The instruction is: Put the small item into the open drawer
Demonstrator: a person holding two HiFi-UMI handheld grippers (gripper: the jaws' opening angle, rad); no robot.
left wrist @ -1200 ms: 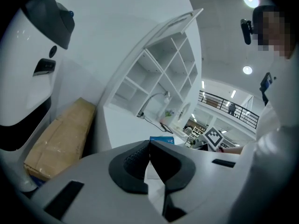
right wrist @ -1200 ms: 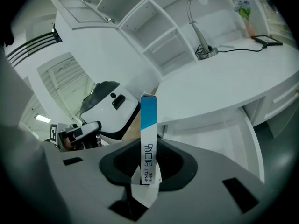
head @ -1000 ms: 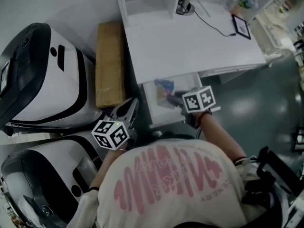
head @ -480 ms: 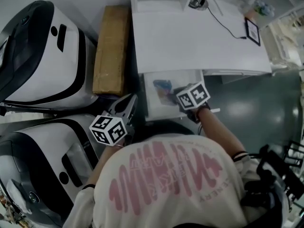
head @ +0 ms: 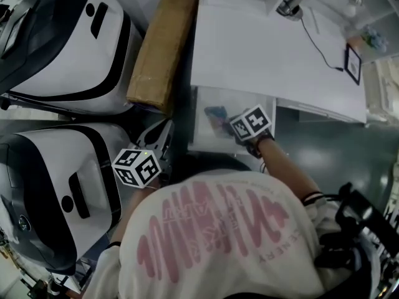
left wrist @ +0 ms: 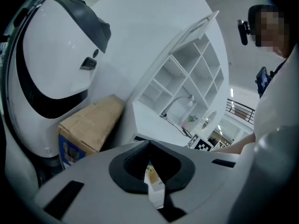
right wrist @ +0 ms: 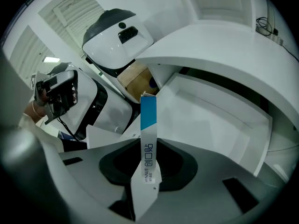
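head view | open drawer (head: 246, 101): blue packet (head: 216, 113) inside | cardboard box (head: 159, 52) near

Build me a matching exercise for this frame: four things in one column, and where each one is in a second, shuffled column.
Things:
1. slim white-and-blue carton
2. small white-and-yellow carton
3. long brown cardboard box
4. open white drawer

Places:
A. clamped in the left tongs
B. lying beside the white desk
C. clamped in the right tongs
D. pulled out under that desk's top

Pairs: 1-C, 2-A, 3-B, 4-D
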